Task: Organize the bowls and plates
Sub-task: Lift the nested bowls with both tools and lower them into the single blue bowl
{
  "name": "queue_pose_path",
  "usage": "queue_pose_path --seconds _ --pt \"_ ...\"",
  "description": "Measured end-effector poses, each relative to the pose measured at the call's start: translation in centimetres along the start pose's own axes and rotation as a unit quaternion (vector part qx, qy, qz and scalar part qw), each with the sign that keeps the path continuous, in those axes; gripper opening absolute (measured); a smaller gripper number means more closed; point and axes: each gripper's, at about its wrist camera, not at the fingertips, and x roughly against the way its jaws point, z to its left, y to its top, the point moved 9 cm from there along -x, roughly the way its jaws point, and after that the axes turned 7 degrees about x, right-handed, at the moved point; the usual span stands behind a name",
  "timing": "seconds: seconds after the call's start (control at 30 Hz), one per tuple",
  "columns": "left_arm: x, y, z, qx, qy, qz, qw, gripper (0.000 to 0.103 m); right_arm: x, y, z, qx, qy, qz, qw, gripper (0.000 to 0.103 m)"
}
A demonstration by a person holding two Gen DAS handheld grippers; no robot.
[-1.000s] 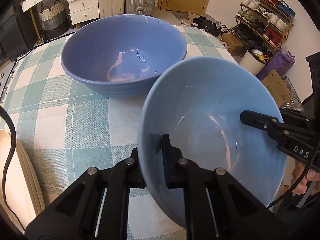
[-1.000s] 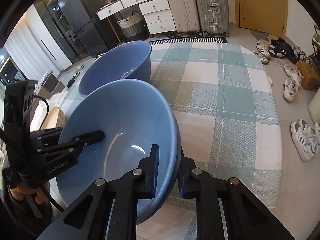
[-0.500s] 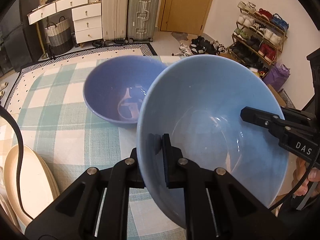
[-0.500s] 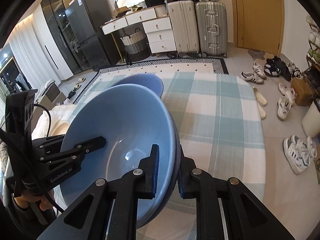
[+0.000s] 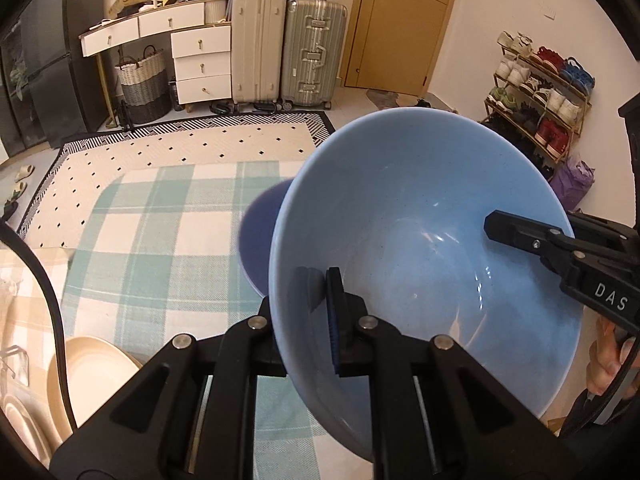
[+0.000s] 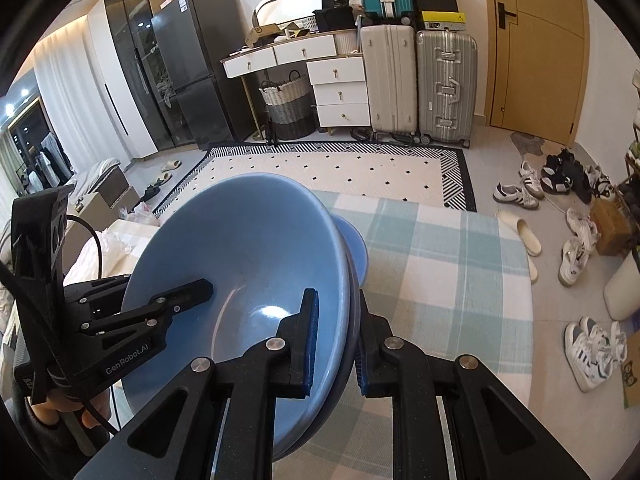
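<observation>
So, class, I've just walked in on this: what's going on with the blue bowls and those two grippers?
A person holds a gripper in each hand, and both grip one light blue bowl by its rim on opposite sides: the left gripper on one side, the right gripper on the other, jaws shut on it. The bowl hangs tilted above the checked tablecloth. A darker blue bowl sits on the table behind it, and cream plates lie at the table's near left edge.

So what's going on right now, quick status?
Left gripper and right gripper both shut on light blue bowl, opposite rims. Bowl held above checked tablecloth. Darker blue bowl beyond it; nothing blocking.
</observation>
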Motion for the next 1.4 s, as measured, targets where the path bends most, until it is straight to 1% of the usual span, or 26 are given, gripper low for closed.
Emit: queue_pose_path --seconds 0.2,0.33,0.53,0.7,1.0,1.27,1.4 --pt "-0.1 3.1 2.4 0.014 0.01 -0.002 0.9998 0.01 -1.7 2.8 1.0 0.007 0.008 -0.001 1.0 0.015" --pt "-0.8 4.5 3.6 0.02 0.015 0.001 0.9997 0.01 -3.3 4.3 1.1 0.01 0.012 0.002 1.0 0.016" --pt "-3.1 5.7 5.2 0.026 0.02 0.012 0.9994 0.01 -6.0 4.8 0.6 0.006 0.014 0.015 1.0 0.016" --pt "-6.3 5.4 5.5 0.025 0.02 0.029 0.999 0.01 -8.4 4.3 -0.5 -0.001 0.009 0.031 0.999 0.016" --pt "-10.8 4.1 5.5 0.02 0.025 0.054 0.998 0.01 -12.0 2.5 -2.5 -0.008 -0.002 0.056 0.998 0.016" --pt "-12.9 2.9 5.5 0.01 0.035 0.064 0.9973 0.01 -14.2 1.2 -3.3 0.003 -0.024 0.07 0.997 0.015" --pt "-13.2 3.0 5.5 0.007 0.039 0.062 0.9973 0.009 -14.6 1.0 -3.8 -0.002 -0.026 0.064 0.998 0.016"
